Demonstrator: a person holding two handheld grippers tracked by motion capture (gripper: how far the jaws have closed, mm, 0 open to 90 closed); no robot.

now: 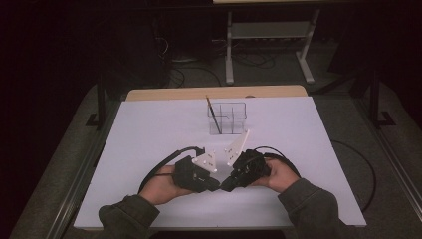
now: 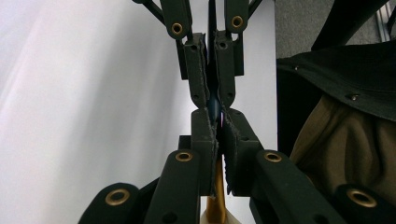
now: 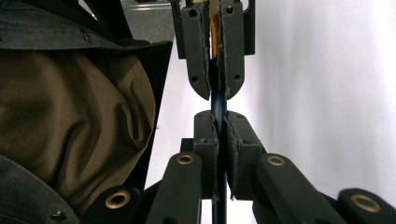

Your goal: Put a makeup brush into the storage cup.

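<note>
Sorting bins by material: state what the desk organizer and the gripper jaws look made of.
Desk organizer: clear, glossy plastic, probably acrylic; the table shows through its walls. Left gripper and right gripper jaws: matte black, likely molded or printed plastic, with brass-coloured pivot rings.

Quick count: two black two-jaw grippers, left (image 1: 215, 185) and right (image 1: 225, 187); one slim dark-blue-and-gold pen (image 3: 218, 108) pinched between both; one clear plastic divided organizer (image 1: 231, 118); one brown pencil (image 1: 214, 115) inside.
</note>
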